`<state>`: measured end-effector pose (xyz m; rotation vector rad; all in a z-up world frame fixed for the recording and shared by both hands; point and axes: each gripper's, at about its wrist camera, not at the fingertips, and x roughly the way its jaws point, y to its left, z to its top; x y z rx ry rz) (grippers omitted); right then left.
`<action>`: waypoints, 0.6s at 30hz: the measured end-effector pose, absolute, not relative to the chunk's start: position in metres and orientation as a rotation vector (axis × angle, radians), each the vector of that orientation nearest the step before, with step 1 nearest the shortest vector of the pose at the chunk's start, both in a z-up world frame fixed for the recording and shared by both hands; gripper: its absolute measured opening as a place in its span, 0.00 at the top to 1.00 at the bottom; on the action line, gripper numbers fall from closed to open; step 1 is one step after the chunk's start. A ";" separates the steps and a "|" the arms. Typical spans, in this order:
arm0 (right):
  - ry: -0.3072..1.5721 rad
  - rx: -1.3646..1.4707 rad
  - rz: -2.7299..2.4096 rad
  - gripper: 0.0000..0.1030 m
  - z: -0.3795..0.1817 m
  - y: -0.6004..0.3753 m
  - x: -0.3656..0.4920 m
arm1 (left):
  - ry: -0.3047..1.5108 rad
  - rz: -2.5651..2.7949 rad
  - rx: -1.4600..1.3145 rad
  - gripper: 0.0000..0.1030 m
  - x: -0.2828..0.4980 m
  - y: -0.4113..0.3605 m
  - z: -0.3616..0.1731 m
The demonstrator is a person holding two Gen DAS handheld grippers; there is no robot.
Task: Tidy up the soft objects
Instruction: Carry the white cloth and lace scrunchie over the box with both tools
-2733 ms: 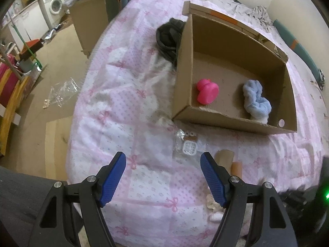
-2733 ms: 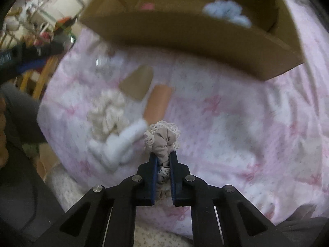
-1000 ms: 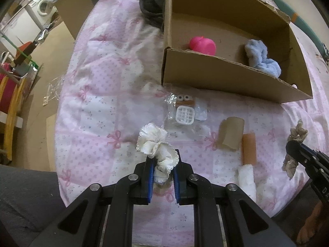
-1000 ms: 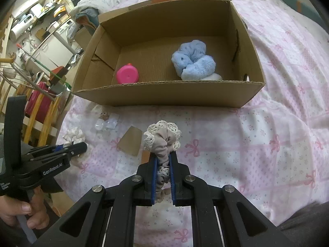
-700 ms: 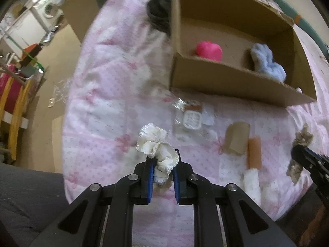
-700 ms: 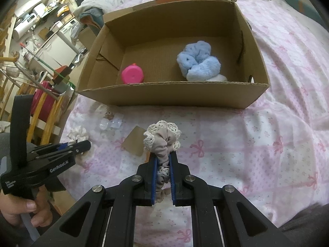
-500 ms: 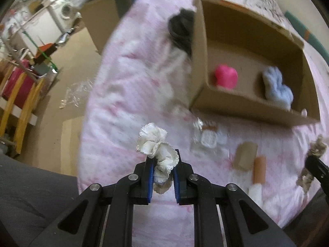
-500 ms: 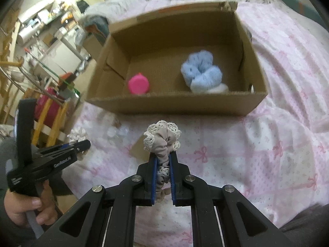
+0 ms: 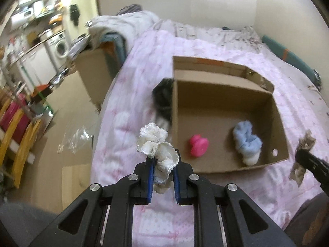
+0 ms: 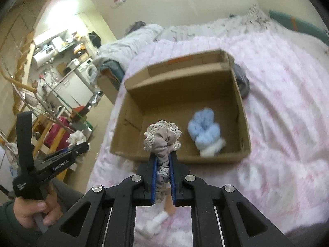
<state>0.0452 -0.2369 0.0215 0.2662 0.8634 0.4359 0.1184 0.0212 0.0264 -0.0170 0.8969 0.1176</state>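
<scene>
Both hand-held grippers now higher above bed (image 9: pixel 205 47) | left hand-held gripper (image 9: pixel 163 164) pinches white scrunchie (image 9: pixel 157 146) | right hand-held gripper (image 10: pixel 163 162) pinches beige scrunchie (image 10: pixel 162 142) | cardboard box (image 10: pixel 181 86) ahead

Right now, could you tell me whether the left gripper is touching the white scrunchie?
Touching: the left wrist view shows the left gripper pinching the white scrunchie.

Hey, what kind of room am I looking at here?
Likely a bedroom in a small home: a bed with pink bedding, a washing machine beyond it, cluttered shelves behind.
</scene>
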 end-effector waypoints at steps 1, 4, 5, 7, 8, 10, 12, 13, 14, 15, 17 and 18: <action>0.851 0.257 0.437 0.88 0.025 -0.237 0.049 | 0.893 0.113 -0.012 0.86 0.122 0.020 0.029; 0.815 0.251 0.444 0.88 0.034 -0.239 0.061 | 0.887 0.094 0.000 0.86 0.140 0.017 0.034; 0.801 0.254 0.444 0.88 0.037 -0.241 0.066 | 0.888 0.087 0.001 0.86 0.144 0.017 0.034; 0.789 0.264 0.446 0.88 0.040 -0.244 0.075 | 0.882 0.071 0.001 0.86 0.154 0.015 0.035; 0.781 0.269 0.450 0.88 0.042 -0.245 0.080 | 0.878 0.069 0.007 0.86 0.159 0.014 0.034; 0.759 0.278 0.455 0.88 0.046 -0.249 0.087 | 0.883 0.056 0.009 0.86 0.169 0.012 0.029; 0.742 0.301 0.448 0.88 0.043 -0.255 0.095 | 0.907 0.028 -0.006 0.86 0.179 0.008 0.020; 0.738 0.311 0.441 0.88 0.039 -0.258 0.096 | 0.910 0.022 -0.020 0.86 0.182 0.007 0.016; 0.740 0.318 0.432 0.88 0.033 -0.260 0.099 | 0.909 0.006 -0.048 0.86 0.184 0.006 0.011; 0.749 0.325 0.425 0.88 0.025 -0.263 0.102 | 0.902 -0.008 -0.067 0.86 0.185 0.004 0.008; 0.784 0.348 0.399 0.88 0.007 -0.268 0.108 | 0.890 -0.016 -0.051 0.86 0.187 -0.003 0.001; 0.806 0.354 0.382 0.88 0.000 -0.269 0.111 | 0.890 -0.018 -0.035 0.86 0.188 -0.008 -0.003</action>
